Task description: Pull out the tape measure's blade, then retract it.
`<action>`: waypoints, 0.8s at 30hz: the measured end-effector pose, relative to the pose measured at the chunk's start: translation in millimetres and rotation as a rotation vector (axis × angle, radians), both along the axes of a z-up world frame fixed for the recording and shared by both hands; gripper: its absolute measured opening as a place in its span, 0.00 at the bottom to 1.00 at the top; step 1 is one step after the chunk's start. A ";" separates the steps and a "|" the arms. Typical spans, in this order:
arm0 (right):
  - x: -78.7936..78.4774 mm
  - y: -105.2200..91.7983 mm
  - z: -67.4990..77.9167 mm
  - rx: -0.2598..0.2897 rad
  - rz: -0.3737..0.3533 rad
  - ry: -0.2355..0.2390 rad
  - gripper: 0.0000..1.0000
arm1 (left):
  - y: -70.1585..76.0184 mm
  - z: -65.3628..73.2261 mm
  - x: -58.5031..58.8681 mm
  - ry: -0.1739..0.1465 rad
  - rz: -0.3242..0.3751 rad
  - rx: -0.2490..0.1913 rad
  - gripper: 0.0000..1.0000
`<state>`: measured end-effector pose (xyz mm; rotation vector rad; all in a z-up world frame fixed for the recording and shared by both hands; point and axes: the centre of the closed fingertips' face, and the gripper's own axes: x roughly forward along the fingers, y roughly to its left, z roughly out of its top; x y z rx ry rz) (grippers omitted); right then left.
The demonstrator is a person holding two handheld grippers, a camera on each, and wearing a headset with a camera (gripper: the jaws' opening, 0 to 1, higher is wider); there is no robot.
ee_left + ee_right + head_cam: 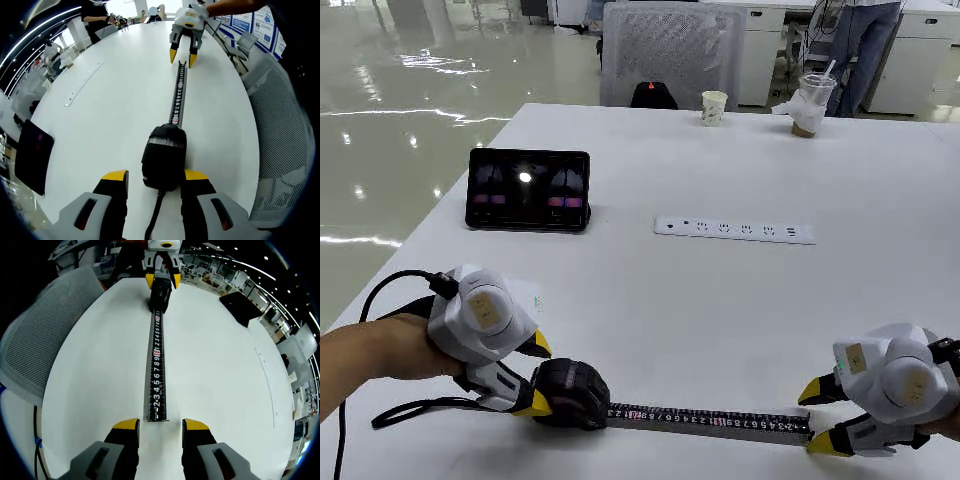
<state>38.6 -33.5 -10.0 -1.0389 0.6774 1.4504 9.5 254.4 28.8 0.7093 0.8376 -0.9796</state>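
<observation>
Nearest us lies the blade [710,418], drawn out flat along the near edge of the white table [720,300]. It runs from the black tape measure [570,392] to a spot just short of the right gripper [815,420]. Both tongs are released. The left gripper [538,375] straddles the rear of the case, and the right gripper's jaws stand apart with the blade's end just ahead of them, ungripped.

We judge the pull-out done and the retraction yet to come. The risk is that nothing clamps either end. If the blade runs in freely, it could whip across the table, or the loose case could skid or twist. Closing on the thin blade end, flat against the table, could also miss or buckle it.

From the left gripper view we learn what the head view hides: a gap between one jaw and the case, while the other jaw touches it. From the right gripper view we read the printed numbers and see the blade's square end centred ahead of the yellow tips. Our head view adds a tablet [528,189] and a power strip [735,229], well apart from the work.
</observation>
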 end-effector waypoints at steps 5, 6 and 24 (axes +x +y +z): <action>-1.4 -10.4 1.7 0.000 -0.051 0.006 0.39 | 6.5 2.7 -2.7 0.002 0.027 -0.001 0.40; -2.7 -13.0 2.0 -0.001 -0.056 0.005 0.39 | 8.4 2.8 -4.7 0.006 0.033 0.000 0.41; -22.8 -32.3 8.3 0.058 -0.227 0.035 0.55 | 22.3 0.4 -38.2 0.024 0.166 -0.046 0.58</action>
